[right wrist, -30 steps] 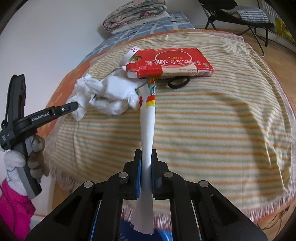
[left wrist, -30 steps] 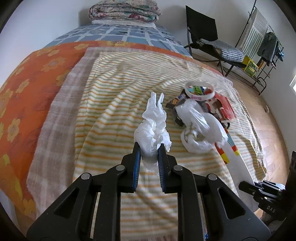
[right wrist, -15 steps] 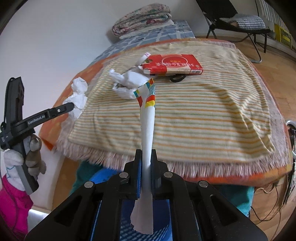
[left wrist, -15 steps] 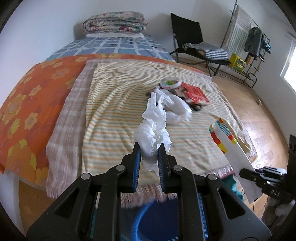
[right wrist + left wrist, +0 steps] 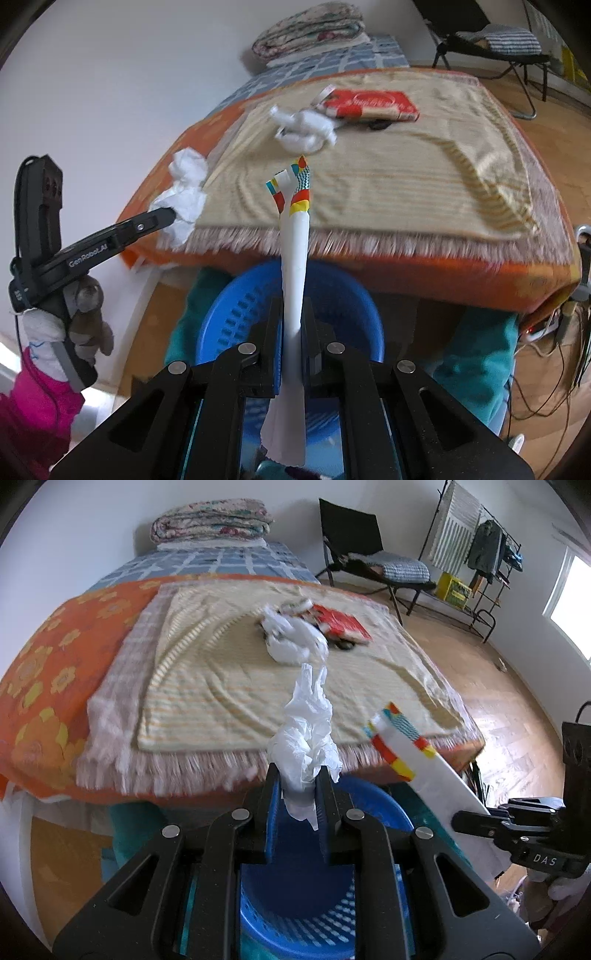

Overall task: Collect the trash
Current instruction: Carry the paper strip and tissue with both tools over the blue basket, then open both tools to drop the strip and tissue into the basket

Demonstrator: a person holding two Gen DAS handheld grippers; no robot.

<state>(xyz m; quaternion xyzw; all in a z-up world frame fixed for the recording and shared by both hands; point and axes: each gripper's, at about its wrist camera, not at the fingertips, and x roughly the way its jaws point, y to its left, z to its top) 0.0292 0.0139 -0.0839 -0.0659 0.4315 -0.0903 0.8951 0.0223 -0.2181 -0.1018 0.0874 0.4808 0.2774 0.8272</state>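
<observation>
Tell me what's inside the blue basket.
The blue basket shows only bare slotted wall and floor; no trash visible. Both claws and the held wrapper cover its middle, so that part is unseen.

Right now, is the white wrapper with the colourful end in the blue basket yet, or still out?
Still out. The right gripper clamps the wrapper above the blue basket; its colourful end sticks up.

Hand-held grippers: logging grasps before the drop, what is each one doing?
Left hand-held gripper: closed on crumpled white tissue.
Right hand-held gripper: closed on flattened white wrapper.
</observation>
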